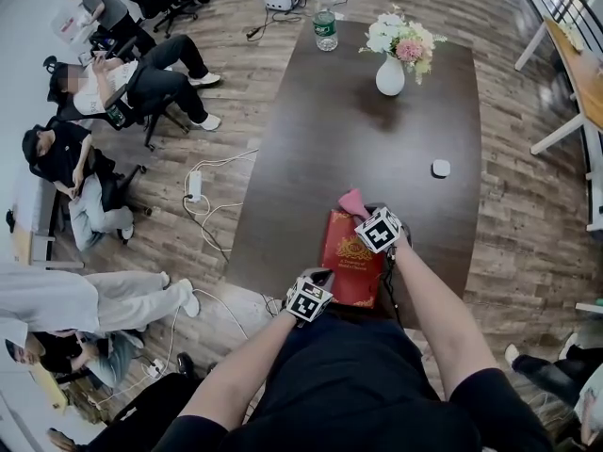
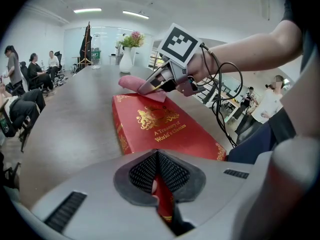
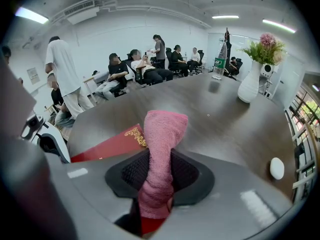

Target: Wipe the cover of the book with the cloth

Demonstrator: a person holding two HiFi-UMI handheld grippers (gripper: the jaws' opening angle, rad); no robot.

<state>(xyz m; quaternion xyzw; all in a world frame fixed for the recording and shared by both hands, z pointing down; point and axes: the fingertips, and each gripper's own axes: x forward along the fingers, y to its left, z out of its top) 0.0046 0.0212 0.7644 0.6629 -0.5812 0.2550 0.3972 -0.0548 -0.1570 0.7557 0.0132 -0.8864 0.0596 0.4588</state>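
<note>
Head view: the red book (image 1: 350, 269) lies at the near edge of the dark counter (image 1: 311, 130); my left gripper (image 1: 322, 279) is clamped on the book's near edge, steadying it; my right gripper (image 1: 366, 217) is closed on the pink cloth (image 1: 353, 201), which rests at the cover's far end. Progress, as I judge it: hold and cloth are set; the stroke over most of the cover is left to do; no cleaned area can be told apart. Legible writing: gold crest above the title "A Treasury of World's Classics"; the green label on the water bottle (image 1: 325, 28) is too small to read.
</note>
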